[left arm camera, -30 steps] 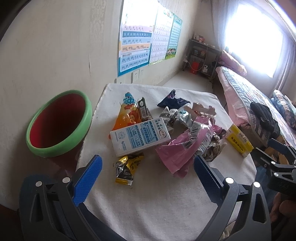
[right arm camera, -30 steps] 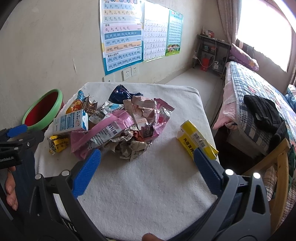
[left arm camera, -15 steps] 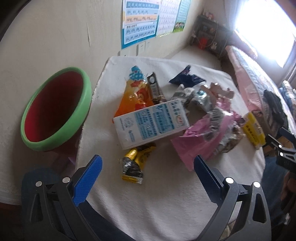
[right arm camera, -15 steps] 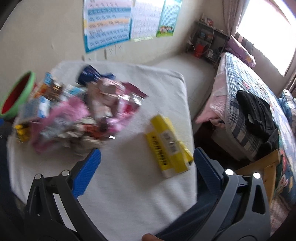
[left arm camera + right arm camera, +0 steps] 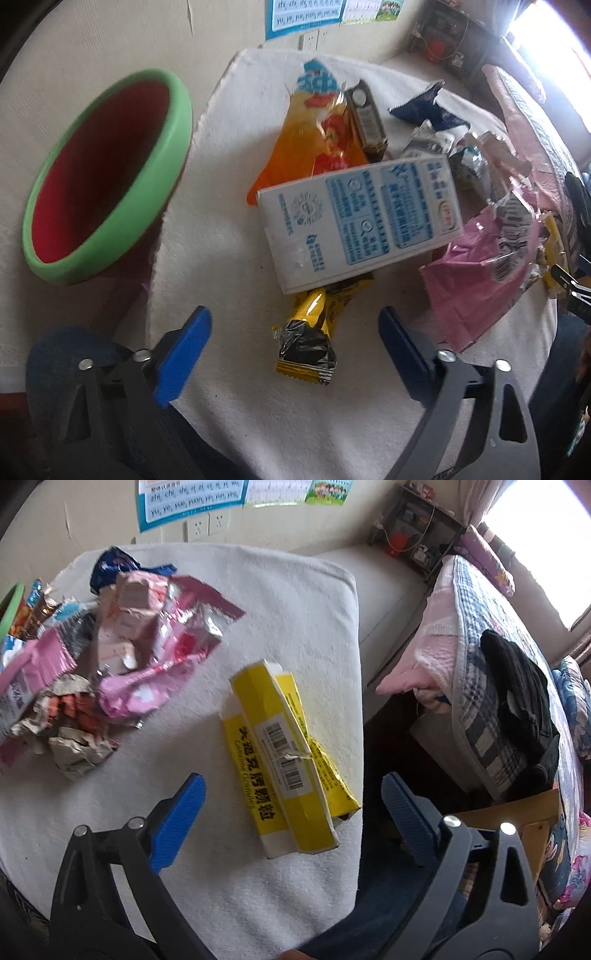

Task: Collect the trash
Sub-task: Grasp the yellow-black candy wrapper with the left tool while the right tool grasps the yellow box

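Note:
Trash lies on a white-towelled table [image 5: 236, 229]. In the left wrist view my left gripper [image 5: 295, 343] is open and empty, its jaws either side of a yellow and black candy wrapper [image 5: 308, 339]. Beyond it lie a white and blue carton [image 5: 358, 221], an orange snack bag [image 5: 314, 144] and a pink wrapper [image 5: 476, 291]. A red bin with a green rim [image 5: 107, 173] stands left of the table. In the right wrist view my right gripper [image 5: 291, 805] is open and empty, just short of a yellow box [image 5: 284, 760] near the table's right edge.
A heap of pink and crumpled wrappers [image 5: 122, 664] lies left of the yellow box. A bed with a plaid blanket [image 5: 491, 686] stands to the right across a gap. A wall with posters [image 5: 184, 498] and sockets is behind the table.
Both grippers have moved forward and down toward the table. The left one has closed in on the candy wrapper. The right one has swung right onto the yellow box. Both stay open.

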`<state>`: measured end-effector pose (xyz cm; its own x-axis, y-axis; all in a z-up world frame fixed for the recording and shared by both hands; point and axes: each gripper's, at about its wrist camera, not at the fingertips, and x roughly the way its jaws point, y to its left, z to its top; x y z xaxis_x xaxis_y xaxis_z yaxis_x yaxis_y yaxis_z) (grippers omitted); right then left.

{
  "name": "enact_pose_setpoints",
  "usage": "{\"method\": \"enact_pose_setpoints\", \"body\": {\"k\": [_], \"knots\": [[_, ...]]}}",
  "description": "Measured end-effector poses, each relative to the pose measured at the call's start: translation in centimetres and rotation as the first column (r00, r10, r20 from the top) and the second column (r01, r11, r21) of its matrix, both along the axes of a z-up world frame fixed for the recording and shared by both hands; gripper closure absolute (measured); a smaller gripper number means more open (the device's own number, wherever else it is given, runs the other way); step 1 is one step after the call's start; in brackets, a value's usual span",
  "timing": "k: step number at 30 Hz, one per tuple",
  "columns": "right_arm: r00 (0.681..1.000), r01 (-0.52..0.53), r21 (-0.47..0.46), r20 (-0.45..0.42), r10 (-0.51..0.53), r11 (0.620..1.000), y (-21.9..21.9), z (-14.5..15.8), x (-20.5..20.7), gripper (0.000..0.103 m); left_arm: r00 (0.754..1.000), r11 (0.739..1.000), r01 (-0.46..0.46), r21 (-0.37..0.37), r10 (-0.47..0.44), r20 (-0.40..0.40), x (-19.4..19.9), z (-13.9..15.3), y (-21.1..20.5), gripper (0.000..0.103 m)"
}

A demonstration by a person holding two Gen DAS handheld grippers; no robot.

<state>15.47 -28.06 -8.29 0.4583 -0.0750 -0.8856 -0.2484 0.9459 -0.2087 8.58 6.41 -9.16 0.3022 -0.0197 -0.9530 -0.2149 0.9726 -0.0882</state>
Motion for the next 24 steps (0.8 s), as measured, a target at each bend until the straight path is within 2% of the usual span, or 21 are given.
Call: {"method": "enact_pose_setpoints", "body": {"k": [1, 3, 4, 5, 6, 7, 8, 11, 15, 24], "knots": [[1.0, -0.003, 0.005, -0.016, 0.003, 1.0, -0.1, -0.3, 0.1, 0.017, 1.0, 1.0, 0.003, 0.002, -0.003, -0.003, 0.1, -0.2, -0.2, 0.026], [0.999, -0.006, 0.01, -0.035, 0.006, 1.0, -0.1, -0.8, 0.5, 0.026, 1.0, 1.0, 0.019, 0.01, -0.019, -0.001, 0.3, -0.5, -0.6, 0.04], [0.999, -0.008, 0.017, -0.048, 0.009, 1.0, -0.1, -0.9, 0.6, 0.037, 1.0, 1.0, 0.028, 0.01, -0.028, -0.005, 0.4, -0.7, -0.8, 0.045], [0.998, -0.011, 0.026, -0.06, 0.012, 1.0, -0.1, -1.1, 0.6, 0.044, 0.999, 0.999, 0.035, 0.008, -0.035, -0.011, 0.5, -0.8, -0.9, 0.055], [0.998, -0.011, 0.026, -0.061, 0.013, 1.0, -0.1, -1.1, 0.6, 0.046, 0.999, 0.999, 0.045, 0.005, -0.044, -0.019, 0.5, -1.0, -1.0, 0.064], [0.998, -0.017, 0.032, -0.063, 0.019, 0.999, -0.1, -1.0, 0.6, 0.059, 0.999, 0.999, 0.048, 0.005, -0.048, -0.022, 0.3, -1.0, -1.2, 0.068], [0.997, -0.016, 0.042, -0.075, 0.019, 0.999, -0.2, -1.0, 0.6, 0.067, 0.998, 0.999, 0.05, 0.003, -0.05, -0.025, 0.3, -1.1, -1.2, 0.073], [0.997, -0.014, 0.059, -0.073, 0.018, 0.998, -0.4, -0.7, 0.4, 0.079, 0.999, 0.999, 0.048, -0.011, -0.049, -0.015, 0.2, -1.0, -1.3, 0.079], [0.998, -0.003, 0.084, -0.066, 0.008, 0.996, -0.8, 0.2, 0.0, 0.081, 0.999, 0.999, 0.049, -0.015, -0.049, 0.0, -0.2, -0.9, -1.4, 0.083], [1.0, 0.02, 0.154, -0.01, -0.018, 0.988, -2.0, 4.2, -1.7, 0.081, 0.997, 0.997, 0.073, 0.0, -0.073, 0.021, -1.3, 1.3, -2.4, 0.085]]}}
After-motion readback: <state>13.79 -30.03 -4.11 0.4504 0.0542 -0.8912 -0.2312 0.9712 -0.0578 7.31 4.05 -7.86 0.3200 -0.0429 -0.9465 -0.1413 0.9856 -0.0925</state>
